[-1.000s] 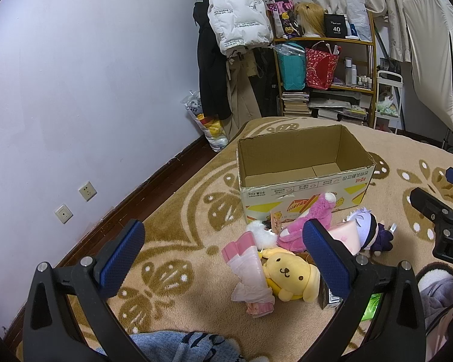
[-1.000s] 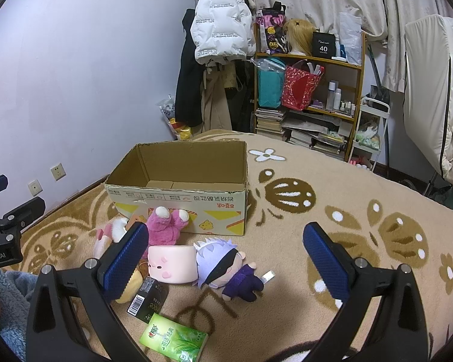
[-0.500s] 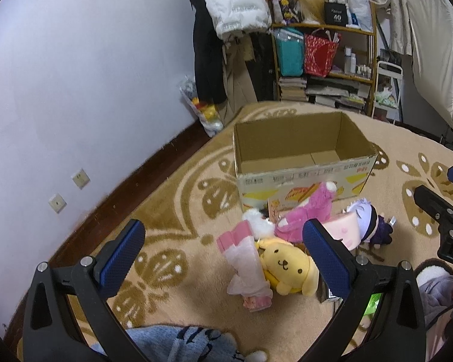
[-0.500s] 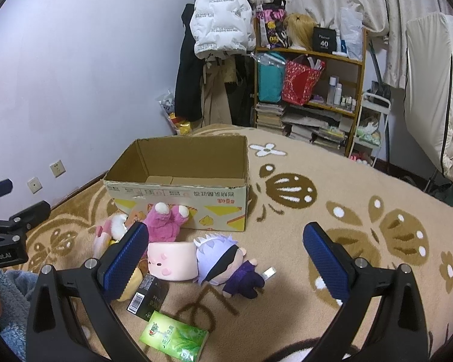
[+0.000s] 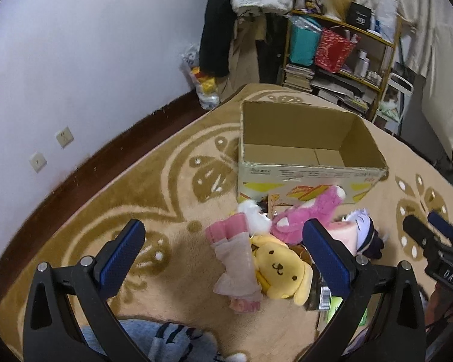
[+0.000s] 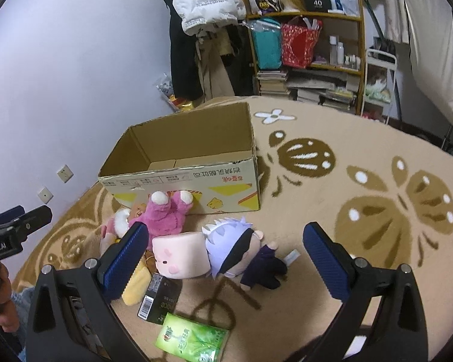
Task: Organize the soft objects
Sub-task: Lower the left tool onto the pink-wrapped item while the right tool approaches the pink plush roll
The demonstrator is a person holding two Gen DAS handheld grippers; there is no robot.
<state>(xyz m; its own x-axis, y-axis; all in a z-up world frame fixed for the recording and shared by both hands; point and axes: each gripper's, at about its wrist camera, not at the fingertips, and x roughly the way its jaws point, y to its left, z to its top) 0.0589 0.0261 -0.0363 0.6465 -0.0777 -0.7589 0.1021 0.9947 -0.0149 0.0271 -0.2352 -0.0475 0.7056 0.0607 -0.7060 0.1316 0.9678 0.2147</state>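
Note:
An open, empty cardboard box [image 5: 305, 175] [image 6: 193, 178] stands on the carpet. In front of it lie soft toys: a yellow dog plush [image 5: 279, 268], a pink doll [image 5: 235, 256], a magenta plush [image 5: 305, 214] [image 6: 166, 214], a pink cube pillow [image 6: 181, 256] and a white-haired doll [image 6: 238, 250]. My left gripper [image 5: 223, 253] is open and empty, held above the pink doll and the yellow plush. My right gripper [image 6: 223, 256] is open and empty, above the pillow and the white-haired doll. Each gripper shows at the edge of the other's view.
A black packet [image 6: 158, 298] and a green tissue pack [image 6: 191, 339] lie near the toys. A cluttered shelf [image 6: 305, 48], hanging coats [image 6: 202, 30] and a wall [image 5: 75, 60] border the patterned carpet [image 6: 362, 196]. A blue-grey plush [image 5: 166, 341] lies at the left wrist view's bottom.
Both grippers have moved forward and tipped down toward the toys and box, which now look closer. Both stay open. No toy has moved.

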